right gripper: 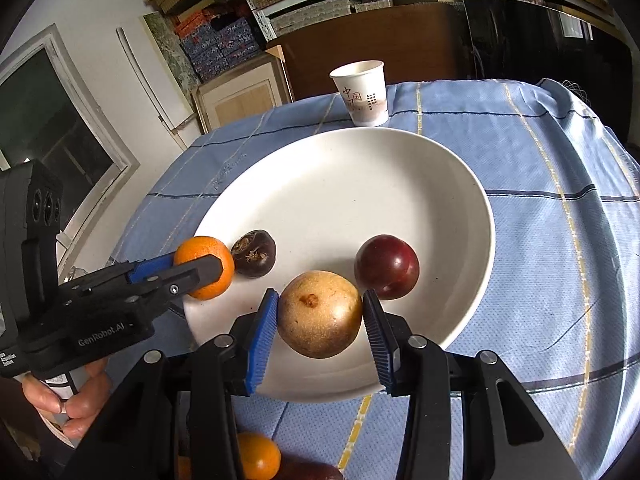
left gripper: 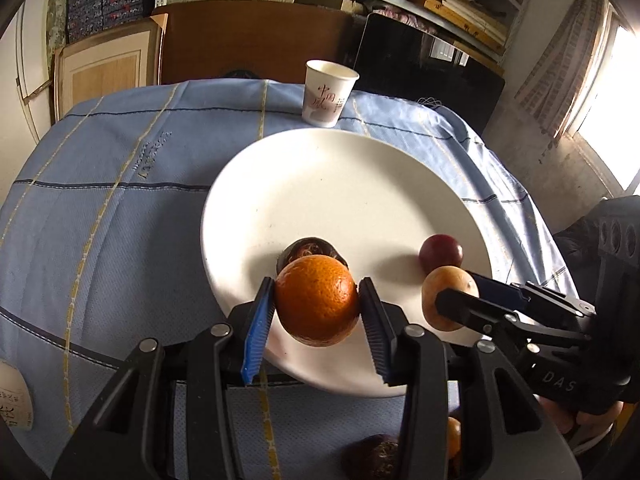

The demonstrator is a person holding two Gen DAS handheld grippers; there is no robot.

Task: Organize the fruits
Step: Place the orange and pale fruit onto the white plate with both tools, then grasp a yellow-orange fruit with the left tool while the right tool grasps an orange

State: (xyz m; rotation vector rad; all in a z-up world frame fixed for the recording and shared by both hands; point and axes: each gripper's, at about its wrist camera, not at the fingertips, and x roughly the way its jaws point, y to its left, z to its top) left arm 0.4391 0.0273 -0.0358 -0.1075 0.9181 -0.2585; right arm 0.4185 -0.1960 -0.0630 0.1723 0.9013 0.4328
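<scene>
A white plate (left gripper: pixel 320 184) (right gripper: pixel 360 184) lies on the blue cloth. My left gripper (left gripper: pixel 317 300) is shut on an orange (left gripper: pixel 316 300) over the plate's near edge; it also shows in the right wrist view (right gripper: pixel 204 266). My right gripper (right gripper: pixel 320 314) is shut on a tan round fruit (right gripper: pixel 320 314), also seen in the left wrist view (left gripper: pixel 448 296). On the plate lie a dark wrinkled fruit (right gripper: pixel 254 254) (left gripper: pixel 308 249) and a dark red plum (right gripper: pixel 387 267) (left gripper: pixel 440 252).
A paper cup (left gripper: pixel 329 92) (right gripper: pixel 363 92) stands beyond the plate. More fruit lies on the cloth near me: a small orange (right gripper: pixel 258 456) and a dark fruit (left gripper: pixel 372 456). Shelves and boards stand behind the table.
</scene>
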